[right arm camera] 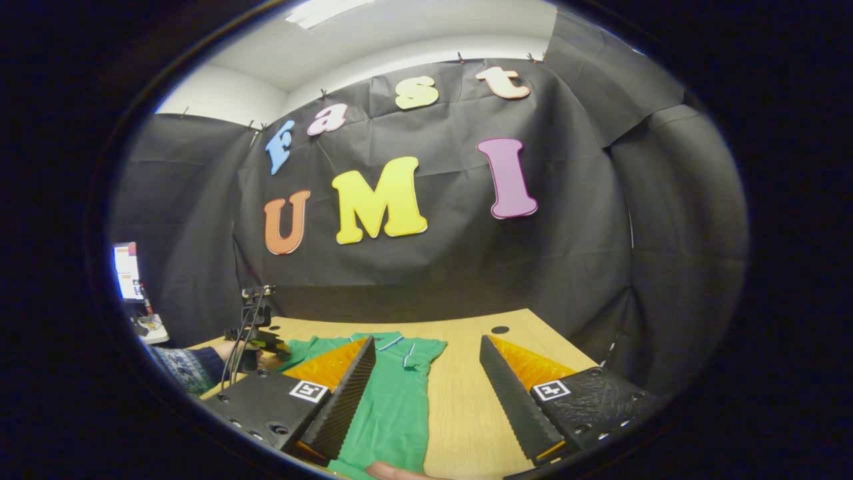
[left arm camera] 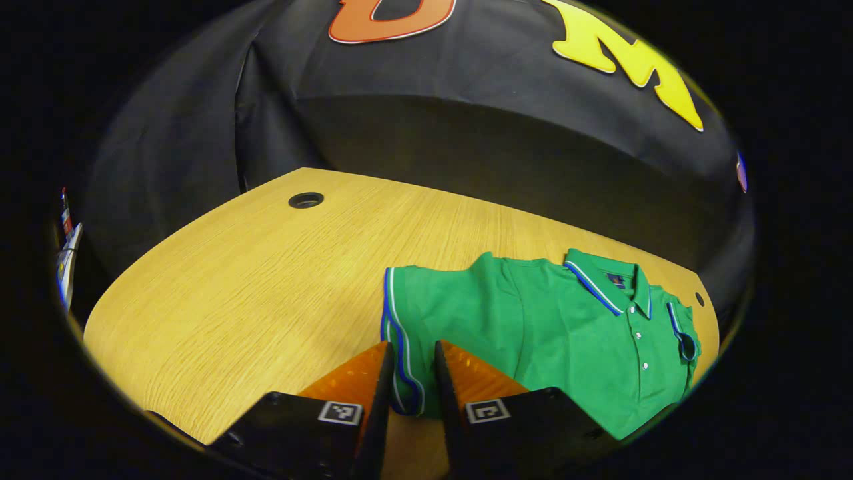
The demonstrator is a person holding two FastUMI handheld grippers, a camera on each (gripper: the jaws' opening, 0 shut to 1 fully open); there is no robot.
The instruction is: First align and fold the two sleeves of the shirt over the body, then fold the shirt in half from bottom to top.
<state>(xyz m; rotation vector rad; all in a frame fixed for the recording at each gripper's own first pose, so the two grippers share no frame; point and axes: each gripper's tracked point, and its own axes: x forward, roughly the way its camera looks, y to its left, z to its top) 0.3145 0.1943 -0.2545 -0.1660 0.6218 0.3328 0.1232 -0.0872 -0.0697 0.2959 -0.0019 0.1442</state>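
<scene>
A green polo shirt (left arm camera: pixel 566 333) with blue-and-white trim lies face up on the wooden table (left arm camera: pixel 266 280), collar toward the far right. One short sleeve (left arm camera: pixel 433 307) is spread out to the left. My left gripper (left arm camera: pixel 413 353) is shut on that sleeve's striped hem, which runs down between its fingers. In the right gripper view the shirt (right arm camera: pixel 400 407) lies lengthwise under my right gripper (right arm camera: pixel 426 347), which hovers open above the table (right arm camera: pixel 466 413) with nothing between its fingers. The left gripper (right arm camera: pixel 256 340) shows at the shirt's far left edge, held by a hand in a patterned sleeve (right arm camera: pixel 186 367).
A round cable hole (left arm camera: pixel 306 199) sits in the table's far left corner and a smaller hole (left arm camera: pixel 699 299) beyond the collar. Black cloth walls close in the table's far sides. A lit screen (right arm camera: pixel 125 270) stands off to the left. A fingertip (right arm camera: pixel 386 472) touches the shirt's near edge.
</scene>
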